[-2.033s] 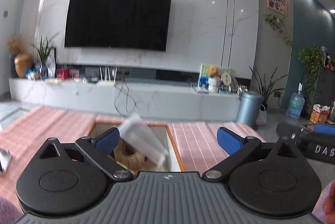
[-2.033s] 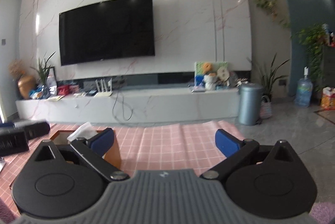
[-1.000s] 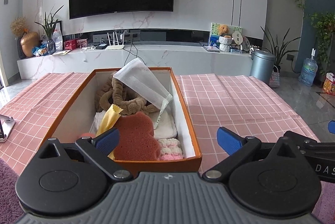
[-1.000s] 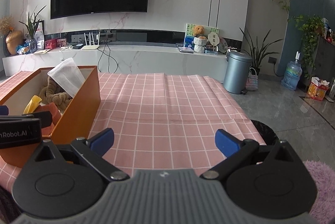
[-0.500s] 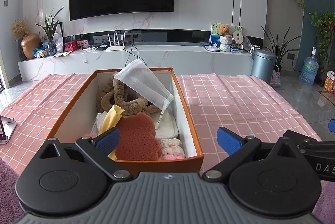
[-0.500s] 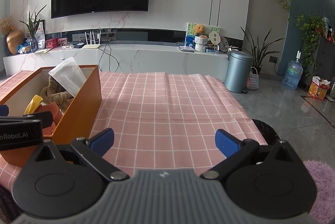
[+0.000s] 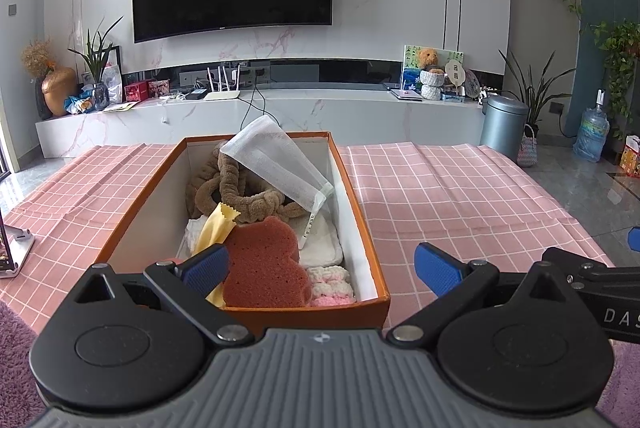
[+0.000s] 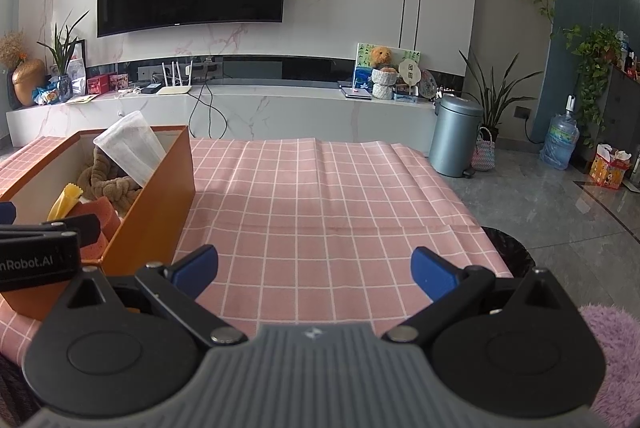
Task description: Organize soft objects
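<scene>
An orange box (image 7: pixel 362 211) (image 8: pixel 160 203) sits on the pink checked tablecloth (image 7: pixel 448 195). Inside lie a brown knotted headband (image 7: pixel 236 187), a white mesh pouch (image 7: pixel 276 159) leaning on the far end, a red-brown sponge (image 7: pixel 266 264), a yellow cloth (image 7: pixel 214 232), a white folded cloth (image 7: pixel 320 240) and a pink-white knitted piece (image 7: pixel 332 282). My left gripper (image 7: pixel 322 268) hovers open just before the box's near end, empty. My right gripper (image 8: pixel 314 270) stands open over bare cloth to the right of the box, empty.
A phone stand (image 7: pixel 14 248) sits at the table's left edge. Purple shaggy rug (image 8: pixel 616 356) lies below the table. A grey bin (image 8: pixel 456 135), a water bottle (image 8: pixel 560 141), plants and a long white TV bench (image 7: pixel 280 115) stand beyond.
Both grippers tilted down two seconds ago, bringing the box and table into view. Over the last half second the views barely shifted; nothing in the box moved.
</scene>
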